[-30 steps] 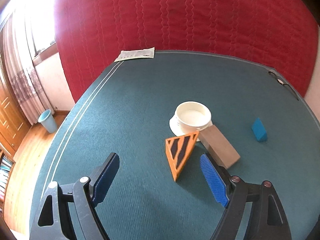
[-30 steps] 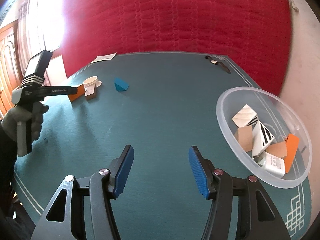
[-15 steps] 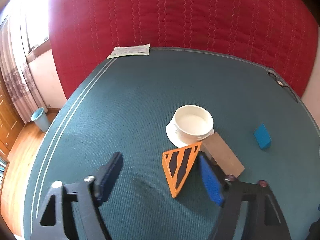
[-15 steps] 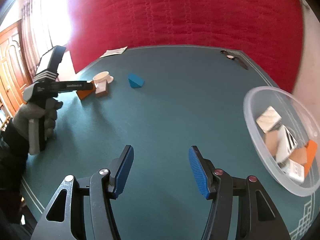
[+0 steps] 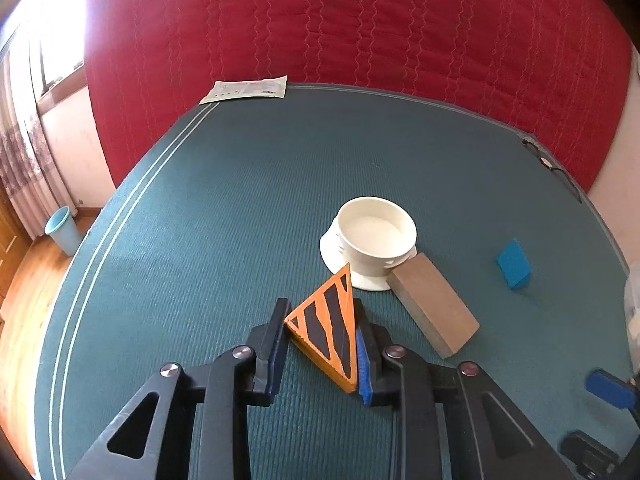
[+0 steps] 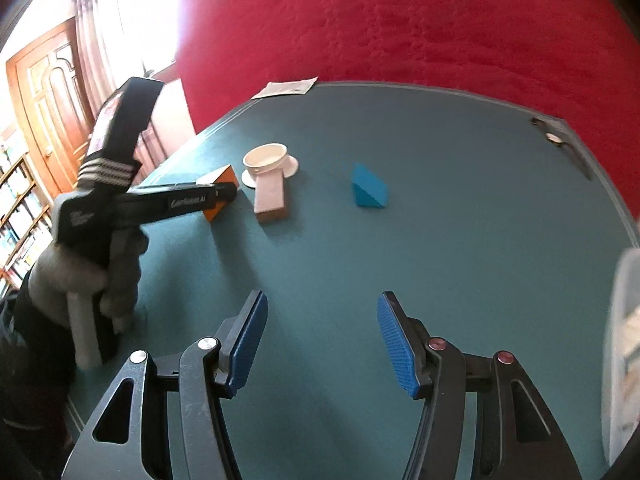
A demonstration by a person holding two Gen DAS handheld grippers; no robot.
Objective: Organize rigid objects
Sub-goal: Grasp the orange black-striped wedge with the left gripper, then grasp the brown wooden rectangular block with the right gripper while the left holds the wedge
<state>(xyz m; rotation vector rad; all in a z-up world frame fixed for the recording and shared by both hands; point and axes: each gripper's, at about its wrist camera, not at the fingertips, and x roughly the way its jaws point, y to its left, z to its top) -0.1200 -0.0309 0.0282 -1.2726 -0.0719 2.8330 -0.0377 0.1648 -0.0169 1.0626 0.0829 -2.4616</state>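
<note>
Lettering "GenRobot.AI" marks the left tongs (image 5: 320,344), which pinch an orange wedge (image 5: 328,332) striped black; right tongs (image 6: 320,340) stand spread, nothing between

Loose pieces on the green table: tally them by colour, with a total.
Orange: 1, striped wedge, clamped in the left gripper
Brown: 1, block
Blue: 1, wedge
White: 1, round dish
Total: 4
</note>
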